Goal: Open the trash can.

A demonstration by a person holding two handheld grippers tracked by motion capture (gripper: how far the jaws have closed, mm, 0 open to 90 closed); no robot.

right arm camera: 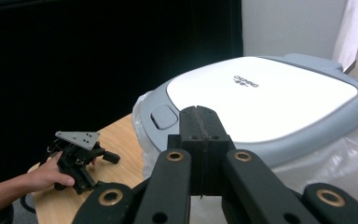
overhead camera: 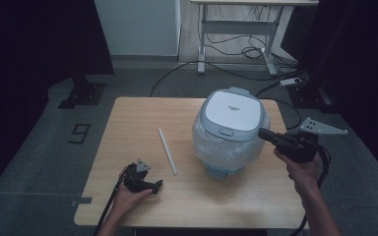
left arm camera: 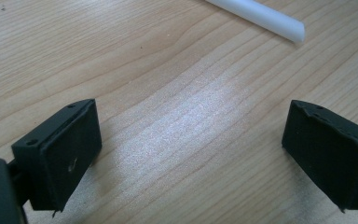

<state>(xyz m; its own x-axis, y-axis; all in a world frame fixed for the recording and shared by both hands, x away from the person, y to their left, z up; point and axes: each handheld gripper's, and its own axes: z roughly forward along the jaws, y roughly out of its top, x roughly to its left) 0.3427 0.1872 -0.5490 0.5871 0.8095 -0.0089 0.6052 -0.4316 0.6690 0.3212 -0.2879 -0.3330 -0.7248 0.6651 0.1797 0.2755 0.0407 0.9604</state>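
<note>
Where the high view looks down on the wooden table (overhead camera: 128, 196), a white and grey rice cooker (overhead camera: 230, 129) stands on its right half, lid down, its lower body wrapped in clear plastic film (overhead camera: 226, 150) that blurs the shape underneath. The right gripper (overhead camera: 265, 134) is held in the air at the cooker's right side, level with the lid's rim, its jaws pressed together with nothing between them; whether the tips touch the rim cannot be made out from above. The left gripper (overhead camera: 157, 185) rests low on the table near the front edge, well apart from the cooker, and its jaws are too small and dark here to read. A white tube (overhead camera: 167, 151) lies flat between that gripper and the cooker.

In the left gripper view the two black jaws stand wide apart over bare wood, holding nothing. One end of the white tube (left arm camera: 268, 17) crosses the top, the rest cut off by the frame.

In the right gripper view the closed jaws rise in front of the cooker's (right arm camera: 270, 98) lid, hiding part of its near rim. The lid's latch button (right arm camera: 163, 116) sits just left of the jaw tips. Farther off, the left gripper (right arm camera: 107, 157) sits on the table corner under the person's hand (right arm camera: 46, 176), against a dark background.
</note>
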